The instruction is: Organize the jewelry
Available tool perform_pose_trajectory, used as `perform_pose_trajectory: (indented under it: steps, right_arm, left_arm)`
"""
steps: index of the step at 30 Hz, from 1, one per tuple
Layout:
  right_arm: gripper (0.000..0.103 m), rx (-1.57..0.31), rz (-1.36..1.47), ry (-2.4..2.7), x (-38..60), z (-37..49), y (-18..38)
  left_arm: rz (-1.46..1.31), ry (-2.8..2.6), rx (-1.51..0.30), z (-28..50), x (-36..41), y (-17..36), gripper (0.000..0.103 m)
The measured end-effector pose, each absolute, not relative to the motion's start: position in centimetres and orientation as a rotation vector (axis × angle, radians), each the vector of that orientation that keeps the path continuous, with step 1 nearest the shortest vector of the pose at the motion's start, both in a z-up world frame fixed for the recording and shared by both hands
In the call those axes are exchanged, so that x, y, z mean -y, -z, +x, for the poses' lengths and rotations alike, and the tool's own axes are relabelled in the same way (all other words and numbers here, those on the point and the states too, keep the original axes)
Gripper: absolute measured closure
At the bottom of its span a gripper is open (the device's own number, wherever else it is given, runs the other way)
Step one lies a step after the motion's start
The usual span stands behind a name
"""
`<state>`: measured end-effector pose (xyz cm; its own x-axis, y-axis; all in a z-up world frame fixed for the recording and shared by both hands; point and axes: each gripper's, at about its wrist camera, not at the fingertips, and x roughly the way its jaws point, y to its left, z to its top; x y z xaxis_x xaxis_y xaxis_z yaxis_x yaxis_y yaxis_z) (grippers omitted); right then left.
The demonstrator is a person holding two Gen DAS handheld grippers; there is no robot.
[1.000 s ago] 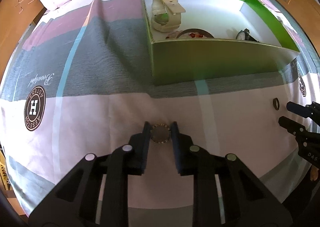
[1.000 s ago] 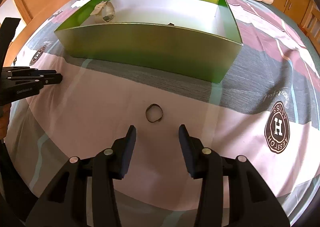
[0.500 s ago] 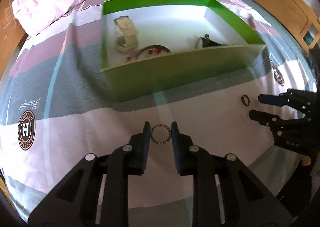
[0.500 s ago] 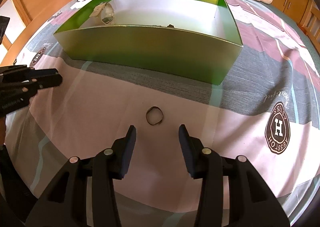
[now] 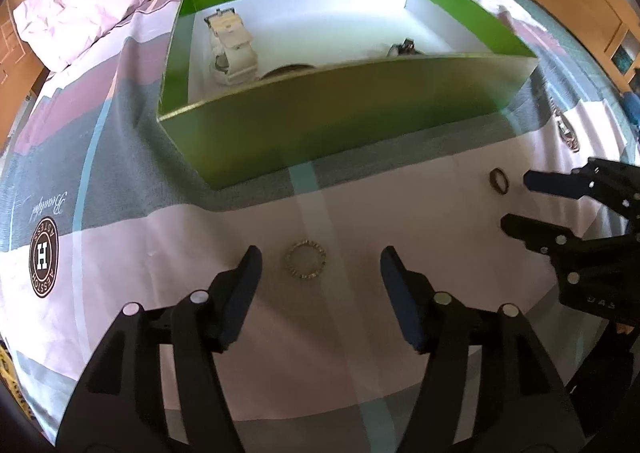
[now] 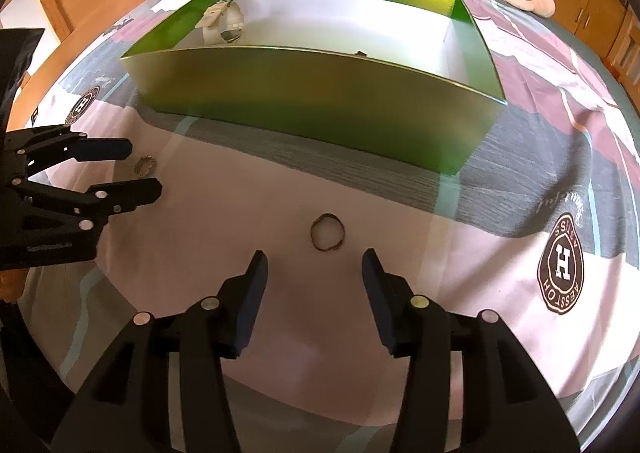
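Covering most of the bed, a striped bedsheet (image 5: 400, 333) carries a green box (image 5: 340, 117) holding a white watch (image 5: 230, 49). Left gripper (image 5: 320, 265) jaws are opening, a beaded ring (image 5: 306, 264) lying loose on the sheet between them, untouched. Right gripper (image 6: 314, 267) jaws are also opening, empty, a thin dark ring (image 6: 327, 237) just ahead. Risk: soft fabric bunching under closing pads, flicking either small ring away.
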<state>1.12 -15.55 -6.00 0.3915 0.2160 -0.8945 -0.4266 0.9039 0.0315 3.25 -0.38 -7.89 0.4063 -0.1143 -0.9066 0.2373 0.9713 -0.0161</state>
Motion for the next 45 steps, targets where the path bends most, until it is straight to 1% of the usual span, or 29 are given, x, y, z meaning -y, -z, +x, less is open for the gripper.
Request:
perform_pose_trajectory:
  steps: [2,5,7,15,21,27,34,45]
  right_arm:
    - [0.053,-1.078,-0.226,-0.416,15.4,1.1,6.0]
    - [0.054,-1.082,-0.206,-0.433,15.3,1.4,6.4]
    - [0.059,-1.102,-0.18,-0.471,15.0,1.5,6.7]
    - [0.059,-1.038,-0.14,-0.494,15.0,1.3,5.2]
    - [0.059,-1.064,-0.164,-0.438,15.3,2.3,6.5]
    - [0.059,-1.106,-0.051,-0.579,14.6,2.2,6.0]
    - [0.059,-1.056,-0.142,-0.479,14.4,2.5,6.7]
    - [0.059,-1.018,-0.226,-0.459,12.7,2.7,7.4]
  left_arm:
    - [0.134,0.208,-1.152,3.4,0.5,8.5,0.044]
    - [0.137,0.203,-1.151,3.4,0.7,8.4,0.045]
    - [0.133,0.205,-1.152,3.4,0.6,8.4,0.045]
    - [0.119,0.202,-1.156,3.3,0.2,8.3,0.045]
    - [0.129,0.211,-1.16,3.1,0.4,8.2,0.045]
    - [0.121,0.204,-1.166,3.1,0.0,8.0,0.045]
    - [0.13,0.201,-1.176,3.0,0.1,8.3,0.043]
    - [0.133,0.204,-1.171,3.1,0.3,8.7,0.039]
